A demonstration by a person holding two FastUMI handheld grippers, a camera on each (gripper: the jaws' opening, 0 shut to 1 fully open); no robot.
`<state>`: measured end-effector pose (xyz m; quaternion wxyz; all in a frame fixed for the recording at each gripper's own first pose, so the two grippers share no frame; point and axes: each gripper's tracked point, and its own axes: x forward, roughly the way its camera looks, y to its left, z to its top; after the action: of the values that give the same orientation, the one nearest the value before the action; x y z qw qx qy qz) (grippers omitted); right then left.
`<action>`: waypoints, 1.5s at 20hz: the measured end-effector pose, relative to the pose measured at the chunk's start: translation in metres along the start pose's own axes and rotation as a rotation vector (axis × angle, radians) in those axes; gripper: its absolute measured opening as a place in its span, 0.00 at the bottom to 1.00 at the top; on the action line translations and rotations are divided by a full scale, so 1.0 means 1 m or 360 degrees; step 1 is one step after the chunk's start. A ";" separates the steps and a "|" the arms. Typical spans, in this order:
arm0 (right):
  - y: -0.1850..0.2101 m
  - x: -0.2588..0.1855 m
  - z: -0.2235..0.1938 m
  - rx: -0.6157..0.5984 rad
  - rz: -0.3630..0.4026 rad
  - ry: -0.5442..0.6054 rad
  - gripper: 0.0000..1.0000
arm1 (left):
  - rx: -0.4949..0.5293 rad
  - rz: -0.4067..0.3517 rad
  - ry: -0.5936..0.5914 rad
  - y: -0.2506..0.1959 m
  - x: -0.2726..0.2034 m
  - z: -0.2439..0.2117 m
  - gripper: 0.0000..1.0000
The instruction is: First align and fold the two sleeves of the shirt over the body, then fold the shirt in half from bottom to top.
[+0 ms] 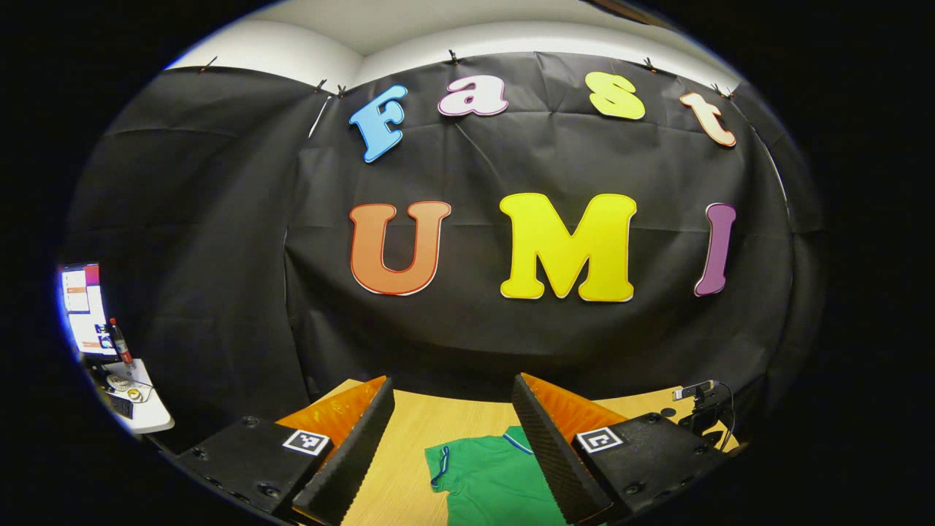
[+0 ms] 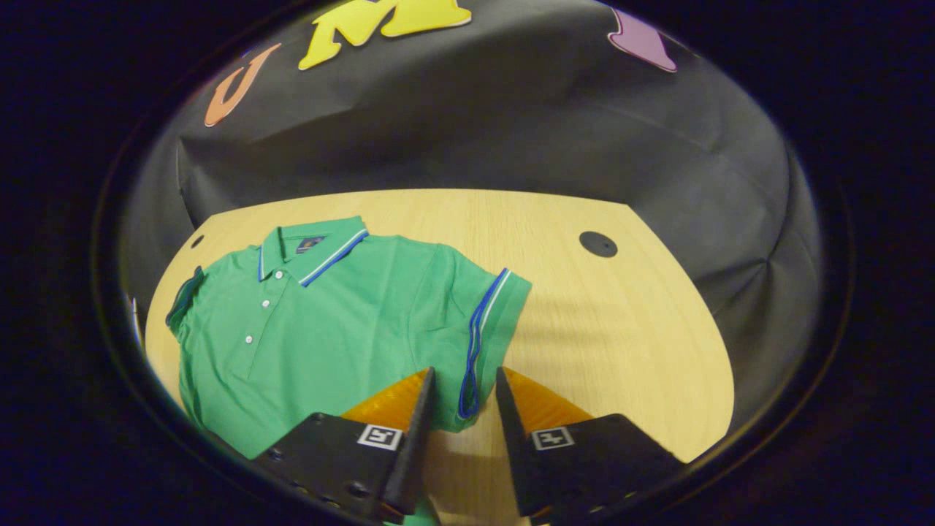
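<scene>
At lower centre of the right gripper view, the open right hand-held gripper (image 2: pixel 462 409) straddles the shirt (image 2: pixel 329 321) sleeve (image 2: pixel 486 329), apparently the first fold, and should close next, while the left hand-held gripper (image 1: pixel 453 438) hovers open.

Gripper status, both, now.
Left gripper: jaws open, holding nothing, above the green shirt.
Right gripper: jaws open, straddling the sleeve's striped edge, not clamped.

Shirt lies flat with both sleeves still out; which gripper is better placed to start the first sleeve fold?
Right. The right gripper is open and low, its fingers straddling the sleeve edge. The left gripper points at the wall, the shirt below it.
</scene>
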<state>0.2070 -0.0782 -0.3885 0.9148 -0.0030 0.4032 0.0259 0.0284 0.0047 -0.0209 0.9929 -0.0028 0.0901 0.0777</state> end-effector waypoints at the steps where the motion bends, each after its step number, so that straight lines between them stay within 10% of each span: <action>1: 0.000 0.002 0.001 0.0018 0.0012 0.0011 0.39 | 0.0013 -0.0002 0.0009 -0.001 0.000 -0.003 1.00; 5: -0.003 0.000 0.011 0.0014 -0.0020 -0.0007 0.02 | 0.0011 -0.0021 0.0032 -0.008 0.002 -0.007 1.00; 13: 0.019 -0.047 0.064 0.0040 0.0054 -0.0188 0.00 | -0.0009 -0.0024 0.0009 -0.002 0.000 -0.005 1.00; 25: 0.176 -0.073 0.089 0.0085 0.0361 -0.0207 0.03 | 0.0004 0.0116 -0.0032 0.046 -0.020 0.002 1.00; 30: 0.181 -0.119 0.098 0.0021 0.0356 -0.0388 0.90 | -0.0022 0.0104 -0.0031 0.052 -0.020 -0.002 1.00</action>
<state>0.1902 0.0995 -0.2321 0.9483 0.0511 0.2872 0.1249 0.0008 0.0527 -0.0185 0.9906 -0.0061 0.0800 0.1107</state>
